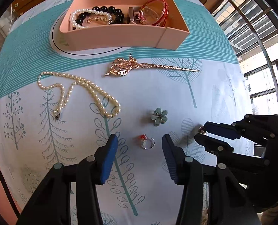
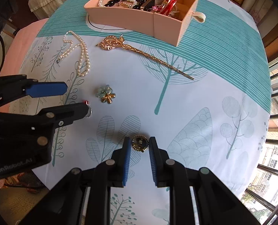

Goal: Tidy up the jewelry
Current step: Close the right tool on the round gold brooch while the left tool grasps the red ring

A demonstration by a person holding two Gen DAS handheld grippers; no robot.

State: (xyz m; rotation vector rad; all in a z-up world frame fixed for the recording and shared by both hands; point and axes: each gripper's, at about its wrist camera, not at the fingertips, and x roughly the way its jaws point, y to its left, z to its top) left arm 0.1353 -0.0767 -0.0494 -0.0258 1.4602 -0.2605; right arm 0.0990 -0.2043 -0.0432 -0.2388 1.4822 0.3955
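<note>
Left gripper hangs over the counter, jaws about half open, straddling the red-stone ring without touching it. Right gripper points straight down, jaws narrow around a gold round piece; pads are close beside it, contact not certain (could be a brooch, too small to tell).

To do the step well, each gripper probably wants to settle lower with its item centred, then close gently so the ring doesn't skid on the cloth; lift straight up before heading to the box at 12 o'clock.

Count outside the box: one pearl necklace at 10 o'clock of the ring, one gold hairpin just short of the box, one green flower at 1 o'clock of the ring, one ring, one gold piece. Inside the box: one pearl bracelet, one black-bead bracelet, red bangles (number unclear).
</note>
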